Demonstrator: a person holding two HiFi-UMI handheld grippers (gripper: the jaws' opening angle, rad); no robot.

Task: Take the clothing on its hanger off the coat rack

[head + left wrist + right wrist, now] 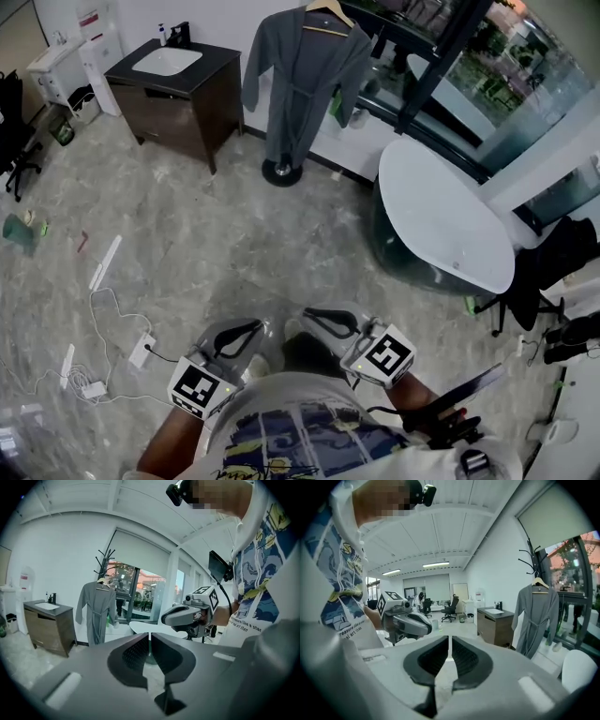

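A grey robe [302,80] hangs on a wooden hanger [328,13] on the black coat rack, whose round base [281,172] rests on the floor at the far side of the room. The same robe [97,612] shows in the left gripper view, and in the right gripper view the robe [536,619] hangs far off at right. My left gripper [259,328] and right gripper [307,319] are held close to my body, side by side, far from the robe. Both are shut with nothing between the jaws. Each gripper view also shows the other gripper: the right one [164,618] and the left one [429,630].
A dark vanity cabinet with a white sink [173,80] stands left of the rack. A white oval table [441,211] is at right, a dark office chair [553,262] beyond it. Cables and a power strip [141,350] lie on the marble floor at left.
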